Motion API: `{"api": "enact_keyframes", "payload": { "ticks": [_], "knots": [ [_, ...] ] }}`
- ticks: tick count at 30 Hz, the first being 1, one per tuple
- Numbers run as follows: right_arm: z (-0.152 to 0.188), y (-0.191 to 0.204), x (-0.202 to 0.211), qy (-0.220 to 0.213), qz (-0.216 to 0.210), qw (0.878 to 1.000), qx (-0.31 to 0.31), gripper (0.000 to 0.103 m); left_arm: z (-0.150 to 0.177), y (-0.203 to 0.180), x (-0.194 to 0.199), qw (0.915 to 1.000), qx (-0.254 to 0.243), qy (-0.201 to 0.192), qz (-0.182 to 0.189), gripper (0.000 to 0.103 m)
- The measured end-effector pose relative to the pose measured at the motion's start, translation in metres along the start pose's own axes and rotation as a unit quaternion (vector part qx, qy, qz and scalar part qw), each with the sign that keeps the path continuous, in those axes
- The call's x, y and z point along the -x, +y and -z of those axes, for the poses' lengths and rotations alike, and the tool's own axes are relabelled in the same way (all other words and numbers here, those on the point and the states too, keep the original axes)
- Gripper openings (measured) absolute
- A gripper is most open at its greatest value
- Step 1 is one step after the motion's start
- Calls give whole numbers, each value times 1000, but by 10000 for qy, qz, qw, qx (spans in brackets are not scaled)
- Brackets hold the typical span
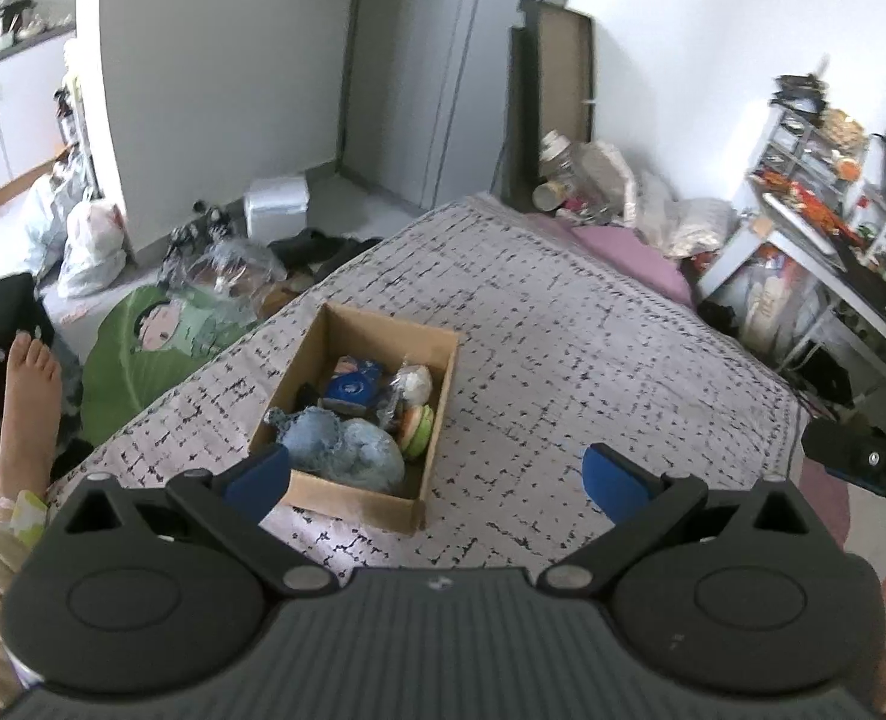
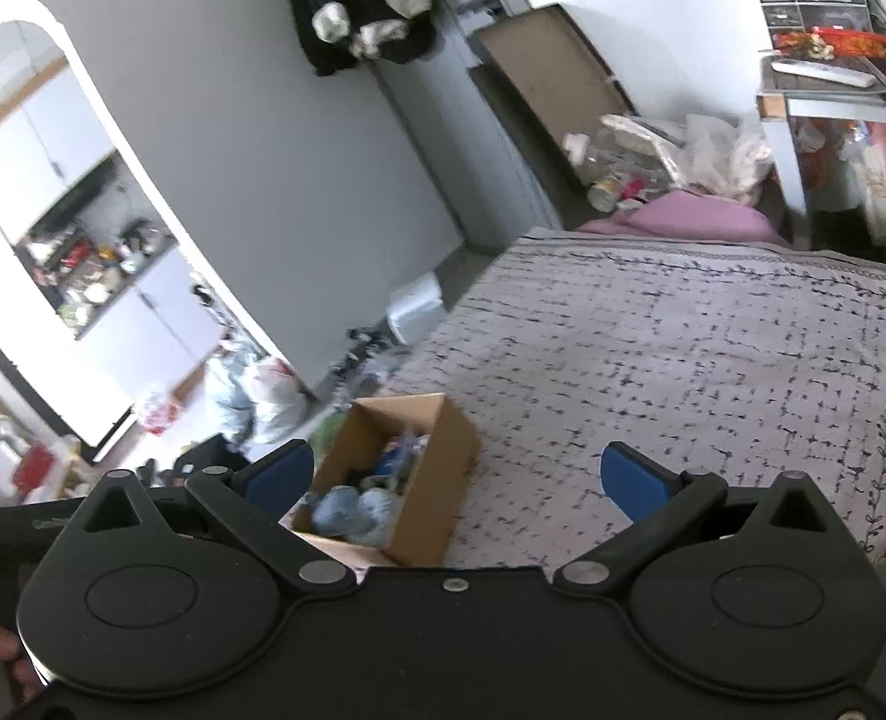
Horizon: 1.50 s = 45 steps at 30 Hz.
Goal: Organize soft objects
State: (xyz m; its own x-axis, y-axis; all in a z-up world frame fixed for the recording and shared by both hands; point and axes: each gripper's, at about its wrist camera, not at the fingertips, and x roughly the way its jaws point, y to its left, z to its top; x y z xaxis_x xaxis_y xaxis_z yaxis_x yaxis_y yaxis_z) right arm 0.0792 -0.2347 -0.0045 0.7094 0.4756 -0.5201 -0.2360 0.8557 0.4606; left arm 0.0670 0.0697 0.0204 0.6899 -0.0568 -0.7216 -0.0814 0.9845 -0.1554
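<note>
Fingers (image 1: pixel 614 477) of both grippers stood wide apart and empty, low in frame above the bed (image 1: pixel 593 324); the cardboard box (image 1: pixel 353 504) looked filled, so the remaining soft items likely needed a gentle squeeze.

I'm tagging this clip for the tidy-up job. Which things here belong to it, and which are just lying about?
Part of the job:
cardboard box
blue plush
burger toy
left gripper, open
right gripper, open

Lying about:
green cushion
plastic bags
pink pillow
</note>
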Motion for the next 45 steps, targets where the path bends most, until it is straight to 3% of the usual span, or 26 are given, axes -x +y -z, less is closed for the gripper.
{"api": "enact_keyframes", "payload": {
  "ticks": [4,11,28,45],
  "knots": [
    [1,6,13,-74,381,9989,251,103,5,-5,17,9993,27,67,364,103],
    [13,16,19,-4,828,9944,649,103,12,-16,46,9991,-201,-218,290,103],
    [36,34,13,295,898,9921,826,103,38,9,44,9992,-86,-64,-386,103],
    [42,38,2,523,901,9902,931,103,41,3,33,9987,-197,24,-467,103]
  ]
}}
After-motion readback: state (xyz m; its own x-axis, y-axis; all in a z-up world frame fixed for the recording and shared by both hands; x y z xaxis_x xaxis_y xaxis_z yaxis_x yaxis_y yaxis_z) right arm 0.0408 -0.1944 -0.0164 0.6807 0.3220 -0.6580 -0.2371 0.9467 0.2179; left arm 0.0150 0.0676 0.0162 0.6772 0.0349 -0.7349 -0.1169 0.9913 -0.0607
